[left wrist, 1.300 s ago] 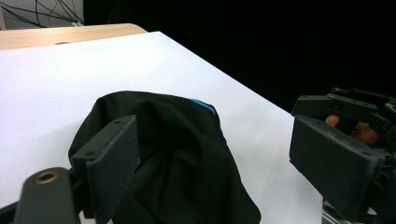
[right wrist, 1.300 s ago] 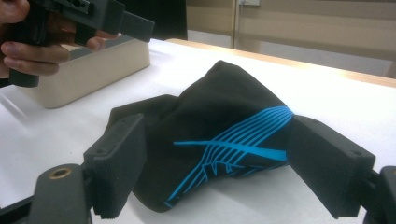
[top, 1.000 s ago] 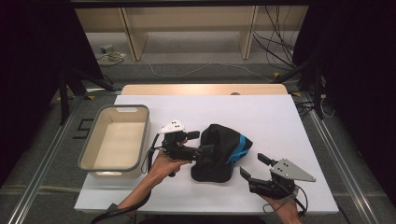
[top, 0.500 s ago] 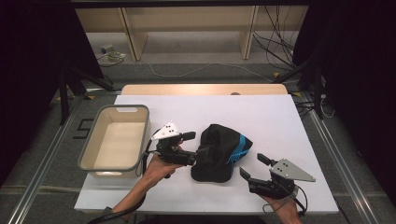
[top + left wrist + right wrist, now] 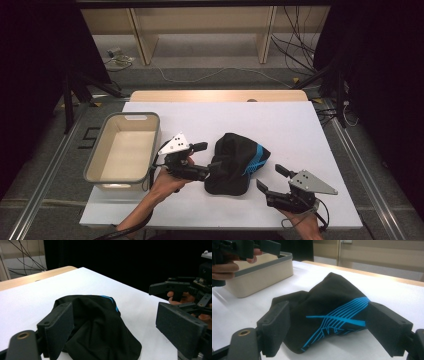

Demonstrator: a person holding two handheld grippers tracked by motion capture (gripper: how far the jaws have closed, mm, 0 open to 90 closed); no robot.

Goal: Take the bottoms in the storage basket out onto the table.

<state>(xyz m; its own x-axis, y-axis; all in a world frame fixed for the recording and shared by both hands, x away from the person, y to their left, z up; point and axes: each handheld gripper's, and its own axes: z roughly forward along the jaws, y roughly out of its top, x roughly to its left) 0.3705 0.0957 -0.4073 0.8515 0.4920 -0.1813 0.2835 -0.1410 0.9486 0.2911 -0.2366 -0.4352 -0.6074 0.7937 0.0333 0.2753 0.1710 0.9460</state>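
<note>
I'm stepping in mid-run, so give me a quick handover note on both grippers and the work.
Left gripper: open, fingers at the left edge of the black cloth, not clamped.
Right gripper: open, facing the cloth from its right, apart from it.
Cloth: crumpled on the white table, right of the beige bin, which looks empty.
Done: nothing gripped.
Left: probably grasp the cloth.

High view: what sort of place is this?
Probably a lab recording rig: a white table ringed by black curtains, loose cables on the floor, a beige bin and black garment staged.
</note>
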